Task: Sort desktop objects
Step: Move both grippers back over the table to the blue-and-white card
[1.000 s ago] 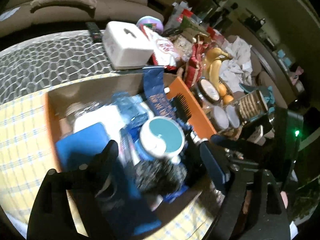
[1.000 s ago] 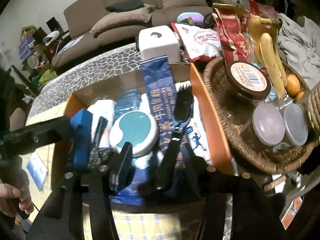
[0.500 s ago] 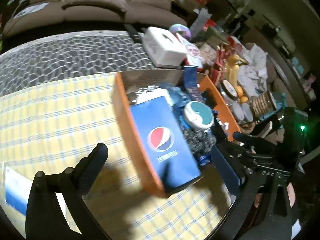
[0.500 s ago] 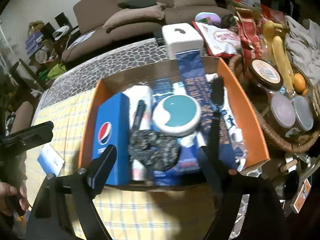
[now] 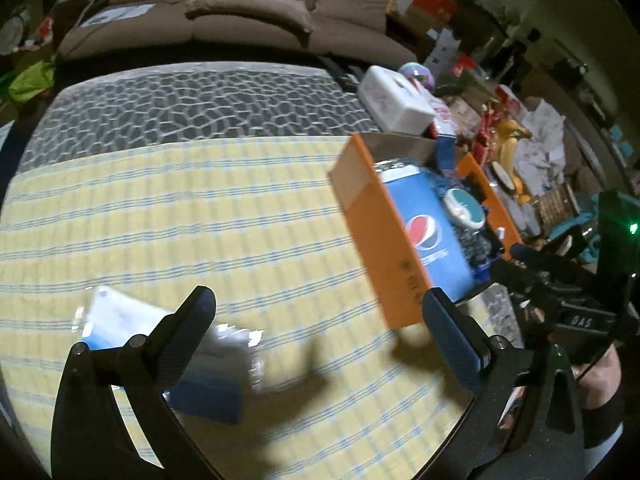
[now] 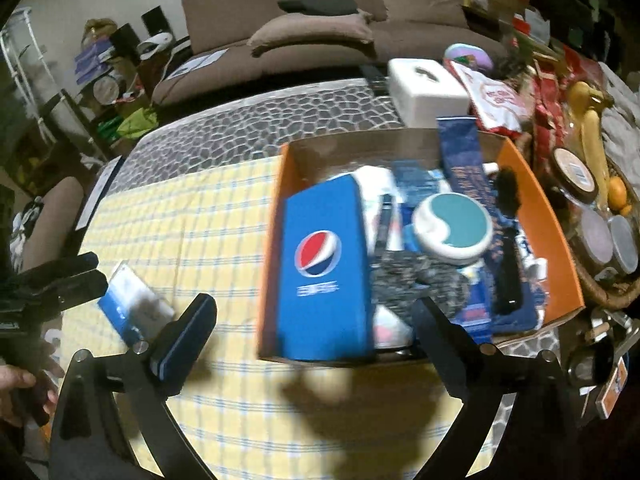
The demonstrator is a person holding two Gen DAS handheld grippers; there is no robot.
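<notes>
Jaws of the left gripper (image 5: 318, 316) and right gripper (image 6: 314, 324) have just opened wide (empty); left of the filled orange box (image 6: 538, 216), a blue packet (image 6: 134, 302) lies unsorted, presumably next.

A lived-in home living room, cluttered and dim.

A brown sofa (image 6: 320, 36) with a cushion (image 6: 312, 30) stands behind a table (image 6: 180, 224) spread with a yellow checked cloth. Beside it sit a white tissue box (image 6: 428, 88), snack bags (image 6: 496, 100), bananas (image 6: 592, 136) and jars in a wicker basket (image 6: 604, 288), with crowded shelves (image 6: 104, 72) along the wall.
</notes>
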